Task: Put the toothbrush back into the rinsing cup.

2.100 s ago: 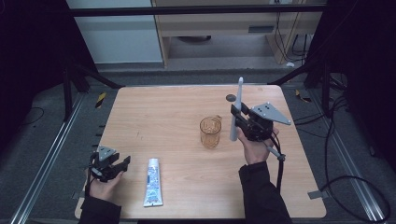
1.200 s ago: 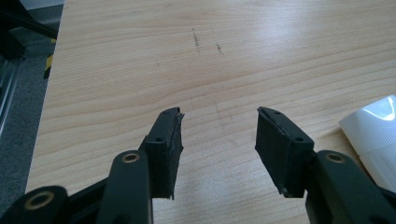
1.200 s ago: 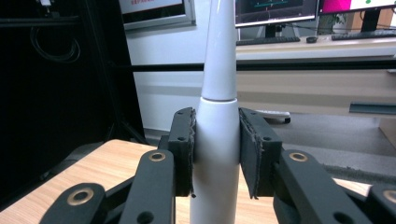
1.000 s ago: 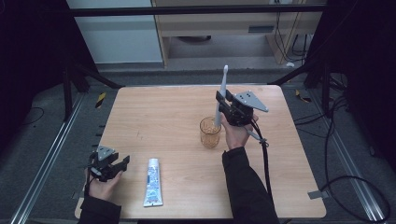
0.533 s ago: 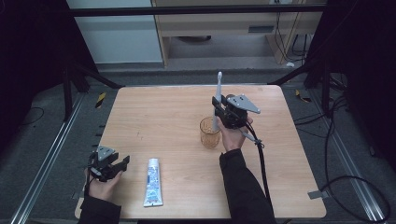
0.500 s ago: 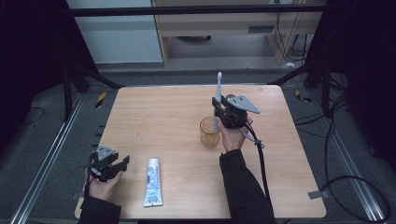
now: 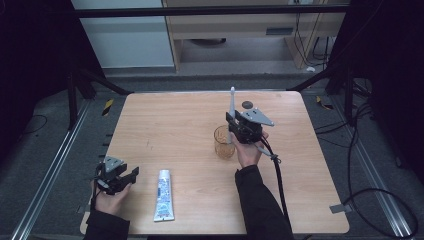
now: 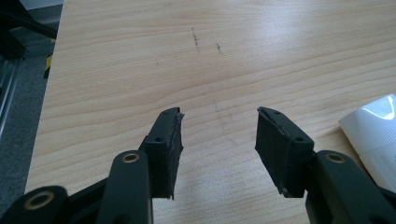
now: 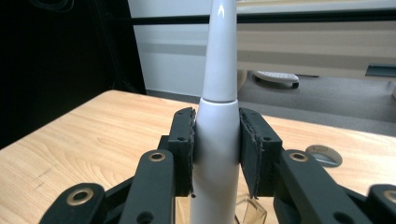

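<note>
Toothbrush lowered further into cup; right tongs still clamped.

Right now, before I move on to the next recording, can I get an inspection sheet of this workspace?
Surface: wooden table, faint scuffs.
Job's things: white toothbrush upright, lower end at the amber cup.
Clutter: toothpaste tube lying flat at the front; round disc at the back.
Grippers: right tool shut on the toothbrush; left tool open, nothing between its jaws, beside the tube.
Cables: right tool's cable runs over the table; more on the floor.
Surroundings: dark frame, grey floor, pale cabinet behind.
</note>
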`<action>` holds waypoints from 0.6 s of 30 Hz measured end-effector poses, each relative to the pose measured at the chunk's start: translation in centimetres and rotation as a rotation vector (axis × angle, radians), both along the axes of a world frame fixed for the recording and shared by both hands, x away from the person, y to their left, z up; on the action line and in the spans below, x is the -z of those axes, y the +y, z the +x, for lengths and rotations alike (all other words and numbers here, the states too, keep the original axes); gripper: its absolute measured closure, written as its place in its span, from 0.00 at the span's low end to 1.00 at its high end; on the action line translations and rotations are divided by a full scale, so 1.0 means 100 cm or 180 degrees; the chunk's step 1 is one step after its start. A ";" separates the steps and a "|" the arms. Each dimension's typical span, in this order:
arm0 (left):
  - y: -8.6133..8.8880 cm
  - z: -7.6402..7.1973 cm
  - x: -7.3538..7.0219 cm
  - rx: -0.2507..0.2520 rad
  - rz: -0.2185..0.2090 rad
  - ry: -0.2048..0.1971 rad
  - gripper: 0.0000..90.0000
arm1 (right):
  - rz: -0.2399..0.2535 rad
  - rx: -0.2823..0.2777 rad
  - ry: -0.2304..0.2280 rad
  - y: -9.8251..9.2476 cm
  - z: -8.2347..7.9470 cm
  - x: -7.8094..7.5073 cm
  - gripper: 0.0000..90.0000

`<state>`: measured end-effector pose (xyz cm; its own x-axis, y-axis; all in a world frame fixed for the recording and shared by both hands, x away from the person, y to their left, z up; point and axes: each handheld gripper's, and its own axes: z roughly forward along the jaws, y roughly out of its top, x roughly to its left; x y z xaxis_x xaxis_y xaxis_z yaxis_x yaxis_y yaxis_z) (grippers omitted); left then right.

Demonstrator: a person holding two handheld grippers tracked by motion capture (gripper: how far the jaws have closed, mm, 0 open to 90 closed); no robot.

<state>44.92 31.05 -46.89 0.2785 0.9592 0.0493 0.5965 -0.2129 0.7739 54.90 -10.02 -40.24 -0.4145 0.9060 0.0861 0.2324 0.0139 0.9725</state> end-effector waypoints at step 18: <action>-0.001 0.000 0.000 0.0004 0.0002 0.0001 0.55 | -0.0194 -0.0049 0.0160 0.002 -0.004 0.016 0.75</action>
<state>44.91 31.00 -46.89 0.2797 0.9588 0.0499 0.5965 -0.2142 0.7735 54.54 -9.86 -41.84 -0.4249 0.9037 0.0520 0.2802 0.0767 0.9569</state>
